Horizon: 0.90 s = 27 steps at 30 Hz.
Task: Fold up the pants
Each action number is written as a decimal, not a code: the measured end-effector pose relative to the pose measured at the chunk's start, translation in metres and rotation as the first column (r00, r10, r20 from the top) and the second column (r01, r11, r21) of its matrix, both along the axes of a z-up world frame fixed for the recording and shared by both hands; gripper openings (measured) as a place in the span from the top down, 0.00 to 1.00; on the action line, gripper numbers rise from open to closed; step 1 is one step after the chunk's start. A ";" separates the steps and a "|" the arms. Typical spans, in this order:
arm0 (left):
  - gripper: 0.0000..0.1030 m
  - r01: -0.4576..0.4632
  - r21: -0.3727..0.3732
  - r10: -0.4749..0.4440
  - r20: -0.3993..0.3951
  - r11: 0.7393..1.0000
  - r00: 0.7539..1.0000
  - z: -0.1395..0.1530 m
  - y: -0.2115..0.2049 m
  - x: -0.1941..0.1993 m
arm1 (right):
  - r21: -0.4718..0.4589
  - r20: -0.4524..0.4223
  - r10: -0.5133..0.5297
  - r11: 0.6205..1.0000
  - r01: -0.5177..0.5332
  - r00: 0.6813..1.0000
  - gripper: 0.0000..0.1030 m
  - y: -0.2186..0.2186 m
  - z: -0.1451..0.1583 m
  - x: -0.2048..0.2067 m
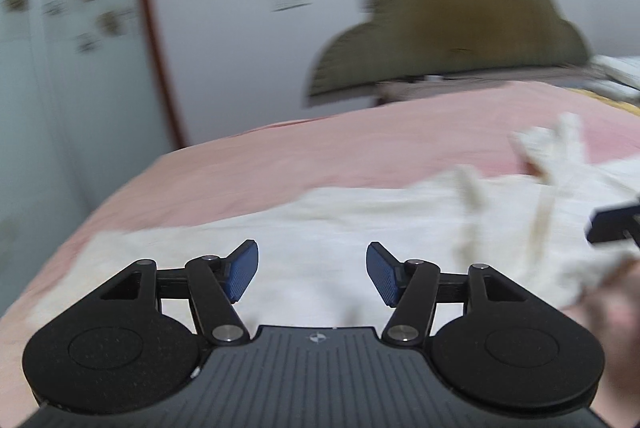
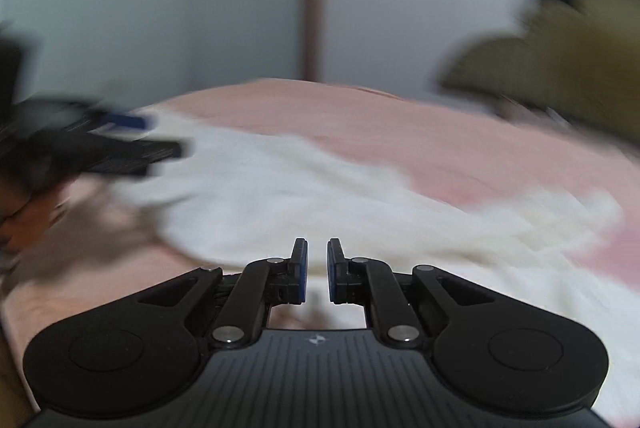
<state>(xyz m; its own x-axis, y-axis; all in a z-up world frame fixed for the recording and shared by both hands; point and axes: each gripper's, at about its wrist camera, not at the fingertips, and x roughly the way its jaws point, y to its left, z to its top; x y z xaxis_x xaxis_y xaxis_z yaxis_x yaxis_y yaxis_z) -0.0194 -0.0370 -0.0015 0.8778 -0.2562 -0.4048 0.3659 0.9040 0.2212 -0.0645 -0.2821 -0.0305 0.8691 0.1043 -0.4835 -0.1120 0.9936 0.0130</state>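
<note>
Cream-white pants (image 1: 320, 228) lie spread on a pink bedsheet (image 1: 320, 148), with drawstrings (image 1: 560, 156) at the right end. My left gripper (image 1: 312, 268) is open and empty just above the fabric. In the right wrist view the pants (image 2: 320, 188) stretch across the bed. My right gripper (image 2: 317, 268) has its jaws nearly together with a narrow gap and nothing between them, at the near edge of the pants. The left gripper (image 2: 100, 140) shows blurred at the left of that view, and the right gripper's tip (image 1: 612, 224) shows at the right edge of the left wrist view.
An olive cloud-shaped headboard or cushion (image 1: 460, 20) stands at the far end of the bed. A white wardrobe (image 1: 220, 8) with a brown strip lines the wall behind. The bed edge (image 1: 120, 196) curves off at the left.
</note>
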 end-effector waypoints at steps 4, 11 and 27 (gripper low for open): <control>0.37 0.132 0.027 -0.133 0.011 0.991 0.991 -0.010 -0.038 -0.009 | 0.063 -0.179 -0.173 0.980 0.187 0.968 0.91 -0.059 -0.031 -0.004; 0.37 0.337 0.000 -0.337 -0.033 0.941 0.941 -0.028 -0.084 -0.016 | 0.162 -0.056 -0.279 0.945 0.284 0.959 0.86 -0.079 -0.017 -0.011; 0.02 -0.192 -0.313 0.176 -0.079 0.930 0.981 -0.032 -0.030 0.009 | 0.072 -0.135 -0.176 0.980 0.186 0.975 0.11 -0.045 -0.038 0.019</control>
<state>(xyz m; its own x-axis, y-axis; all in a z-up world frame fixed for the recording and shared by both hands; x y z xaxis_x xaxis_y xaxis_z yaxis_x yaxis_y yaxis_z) -0.0099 -0.0675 -0.0338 0.9032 -0.2140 -0.3721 0.1890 0.9766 -0.1029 -0.0457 -0.3268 -0.0687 0.8092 -0.0042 -0.5875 0.0774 0.9920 0.0996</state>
